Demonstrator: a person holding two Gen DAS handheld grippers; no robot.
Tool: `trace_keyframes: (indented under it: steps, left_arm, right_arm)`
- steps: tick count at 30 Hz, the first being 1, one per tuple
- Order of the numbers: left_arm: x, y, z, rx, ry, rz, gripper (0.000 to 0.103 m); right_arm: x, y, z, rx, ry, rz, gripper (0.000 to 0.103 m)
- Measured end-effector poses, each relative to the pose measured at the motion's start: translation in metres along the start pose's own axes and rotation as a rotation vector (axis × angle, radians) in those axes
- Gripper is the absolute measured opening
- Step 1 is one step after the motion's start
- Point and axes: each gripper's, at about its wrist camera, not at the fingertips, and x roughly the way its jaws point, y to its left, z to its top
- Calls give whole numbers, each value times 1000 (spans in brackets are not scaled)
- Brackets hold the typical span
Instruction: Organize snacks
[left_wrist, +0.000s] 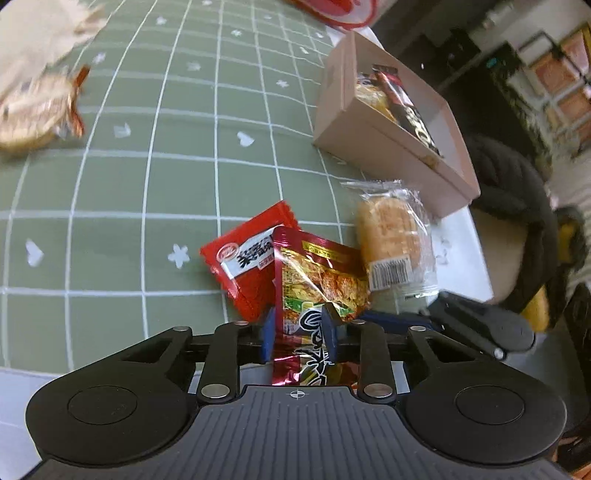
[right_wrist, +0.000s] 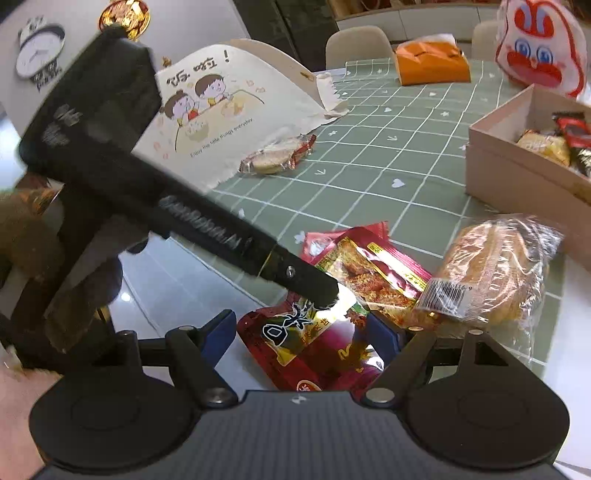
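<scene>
The left gripper (left_wrist: 300, 334) is clamped on the near end of the glossy dark-red snack pouch (left_wrist: 319, 280), whose far end lies over the bright red packet (left_wrist: 247, 262). The wrapped bun (left_wrist: 391, 240) lies just beside the pouch, between it and the pink box (left_wrist: 391, 147), which already holds a few snacks.

The right gripper (right_wrist: 303, 339) has its jaws spread wide around the same pouch end, gripping nothing.

Risks, as I judge them:
- The grip sits only on the pouch's crinkled edge, so a quick lift could let the slick foil slide out.
- The pouch overlaps the red packet, so pulling it could drag that packet toward the desk (left_wrist: 155, 184) edge, which runs close behind the pouch.
- The bun touches the pouch's side and could get nudged off the cloth.
- Both grippers crowd one spot, so closing the right one could pinch the left gripper's finger.
</scene>
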Motion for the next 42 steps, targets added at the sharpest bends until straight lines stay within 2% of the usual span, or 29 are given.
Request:
trace_keyframes:
  steps: [6, 8, 10, 12, 16, 19, 21, 23, 25, 28, 32, 33, 35, 39, 42]
  left_arm:
    - [-6, -2, -4, 1, -28, -17, 26]
    - [-4, -2, -6, 0, -18, -44, 26]
    - [3, -3, -8, -12, 19, -76, 26]
    - [12, -8, -12, -18, 42, -101, 39]
    - [18, -18, -12, -15, 19, -112, 45]
    - [13, -29, -11, 13, 0, -90, 38]
    - [-2, -38, -9, 48, -43, -81, 23]
    - [-19, -50, -6, 90, -74, -84, 23]
    - [-28, -64, -4, 149, -82, -50, 23]
    - [-20, -74, -3, 203, -64, 18, 25]
    - [7, -65, 0, 168, 12, 115, 42]
    - [12, -64, -1, 169, 22, 135, 43]
    - [20, -60, 0, 145, 27, 138, 46]
    - [25, -48, 2, 85, 11, 91, 46]
    - [27, -54, 0, 105, 5, 87, 46]
  right_arm:
    - [-29, -13, -7, -7, 38, -66, 79]
    - [-33, -26, -10, 54, 67, -80, 79]
    - [-29, -37, -14, 135, 111, -45, 79]
    - [-27, -37, -17, 145, 102, -5, 82]
    - [-24, -20, -20, 46, 99, -7, 88]
    - [-25, -15, -22, 10, 95, -10, 88]
    - [-24, -17, -21, 17, 87, -7, 88]
    - [-24, -18, -20, 39, 75, 2, 88]
    - [-21, -19, -18, 55, 62, 29, 88]
    - [-13, -12, -16, 38, 55, 34, 88]
    - [-16, -14, -23, 36, 32, 31, 88]
    - [-17, -15, -24, 42, 28, 29, 88]
    - [-20, -15, -27, 44, 18, 21, 88]
    - [-24, -9, -35, 21, 1, -6, 88]
    - [-21, -2, -37, -16, -2, -48, 88]
